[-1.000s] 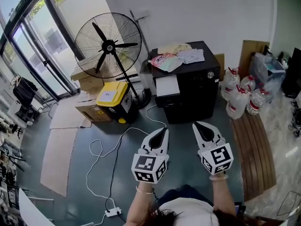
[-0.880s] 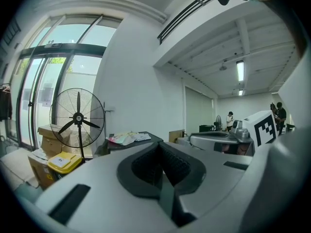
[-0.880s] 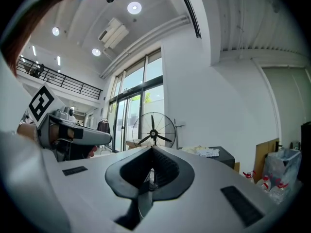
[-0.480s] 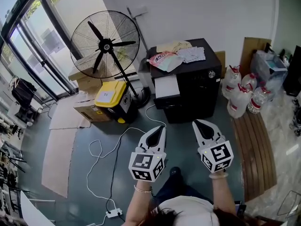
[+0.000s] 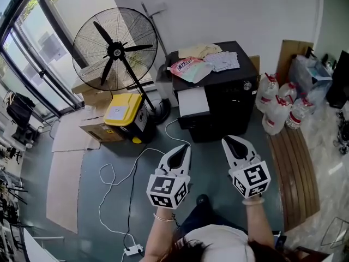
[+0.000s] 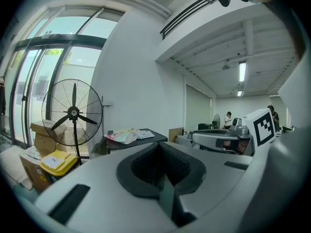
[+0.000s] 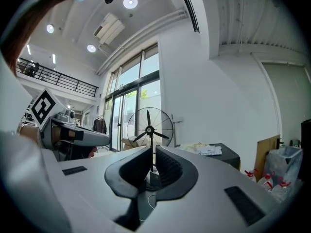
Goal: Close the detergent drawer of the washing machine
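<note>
The black washing machine stands against the far wall, with papers and a pink bag on its top. Its white detergent drawer sticks out of the front at the upper left. Both grippers hover over the floor, short of the machine and apart from it. My left gripper points towards the drawer side and is shut on nothing. My right gripper points at the machine's front, jaws together and empty. The machine appears low in the left gripper view behind my left gripper, and at the right beyond my right gripper.
A big standing fan is left of the machine, with a yellow-lidded box and cardboard boxes at its foot. A white cable loops over the floor to a power strip. Water jugs and a wooden bench stand at the right.
Both grippers have edged forward towards the machine, the left one drifting slightly left. A shoe has come into view below them. Both jaws stayed together.
</note>
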### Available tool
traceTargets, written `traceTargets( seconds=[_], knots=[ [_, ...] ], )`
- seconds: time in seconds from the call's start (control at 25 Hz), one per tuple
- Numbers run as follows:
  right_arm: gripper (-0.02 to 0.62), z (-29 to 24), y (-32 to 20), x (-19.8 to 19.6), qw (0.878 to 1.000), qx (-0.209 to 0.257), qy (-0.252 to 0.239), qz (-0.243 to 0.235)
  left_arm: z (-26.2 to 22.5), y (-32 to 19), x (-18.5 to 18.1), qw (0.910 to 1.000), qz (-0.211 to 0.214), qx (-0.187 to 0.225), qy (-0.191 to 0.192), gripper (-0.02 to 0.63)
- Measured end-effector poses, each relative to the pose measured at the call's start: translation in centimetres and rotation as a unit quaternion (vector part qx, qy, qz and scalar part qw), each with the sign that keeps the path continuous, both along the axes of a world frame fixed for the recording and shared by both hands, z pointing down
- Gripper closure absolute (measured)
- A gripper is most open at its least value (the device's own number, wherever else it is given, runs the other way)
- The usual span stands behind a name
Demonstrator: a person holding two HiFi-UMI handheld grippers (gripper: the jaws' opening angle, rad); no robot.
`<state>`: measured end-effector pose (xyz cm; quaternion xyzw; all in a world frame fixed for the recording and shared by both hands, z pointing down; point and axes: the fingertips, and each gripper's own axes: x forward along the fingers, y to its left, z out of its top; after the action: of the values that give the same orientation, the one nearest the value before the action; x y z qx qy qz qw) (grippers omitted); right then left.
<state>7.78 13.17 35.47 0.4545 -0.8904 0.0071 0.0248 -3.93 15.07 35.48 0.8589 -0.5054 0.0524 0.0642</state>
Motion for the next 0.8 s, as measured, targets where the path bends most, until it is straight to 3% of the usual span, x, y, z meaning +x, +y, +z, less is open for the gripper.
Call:
traceTargets(
  seconds=[0.4, 0.8],
  knots=[
    [0.512, 2.2, -5.5, -2.3, 0.999, -0.025, 0.018, 0.019, 1.7, -5.5, -3.7, 0.9998, 0.006, -0.009, 0.019, 0.557],
    [0.506, 4.3, -9.9, -3.6, 0.998, -0.047, 0.031, 0.037, 4.4, -10.2, -7.4, 0.9991, -0.004, -0.036, 0.021, 0.537]
  ],
)
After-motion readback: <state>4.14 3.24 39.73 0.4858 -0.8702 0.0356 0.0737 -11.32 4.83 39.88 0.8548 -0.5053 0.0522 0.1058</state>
